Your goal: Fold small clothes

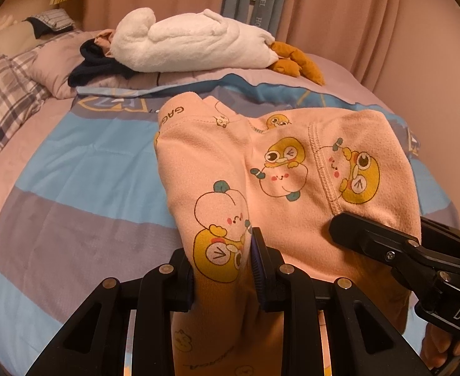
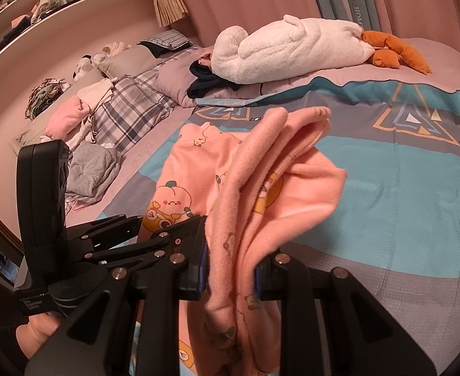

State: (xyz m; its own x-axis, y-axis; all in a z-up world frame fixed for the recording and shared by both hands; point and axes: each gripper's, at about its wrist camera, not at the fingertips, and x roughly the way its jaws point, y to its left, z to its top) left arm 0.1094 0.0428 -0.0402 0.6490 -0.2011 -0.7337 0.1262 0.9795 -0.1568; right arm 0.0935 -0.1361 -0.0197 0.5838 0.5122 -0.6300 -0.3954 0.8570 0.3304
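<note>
A small pink garment (image 1: 280,169) with yellow cartoon prints lies partly folded on the striped blue and grey bedspread (image 1: 82,172). My left gripper (image 1: 222,269) is shut on its near left edge. My right gripper (image 2: 230,277) is shut on a bunched fold of the same garment (image 2: 261,188), lifted above the bed. The right gripper also shows in the left wrist view (image 1: 386,247) at the garment's right edge. The left gripper shows in the right wrist view (image 2: 136,238) to the left.
A white plush goose (image 1: 192,40) with orange feet lies across the far side of the bed. Dark clothing (image 1: 95,69), plaid bedding (image 2: 129,106) and a pile of grey and pink clothes (image 2: 86,169) lie at the left. Pink curtains (image 1: 355,15) hang behind.
</note>
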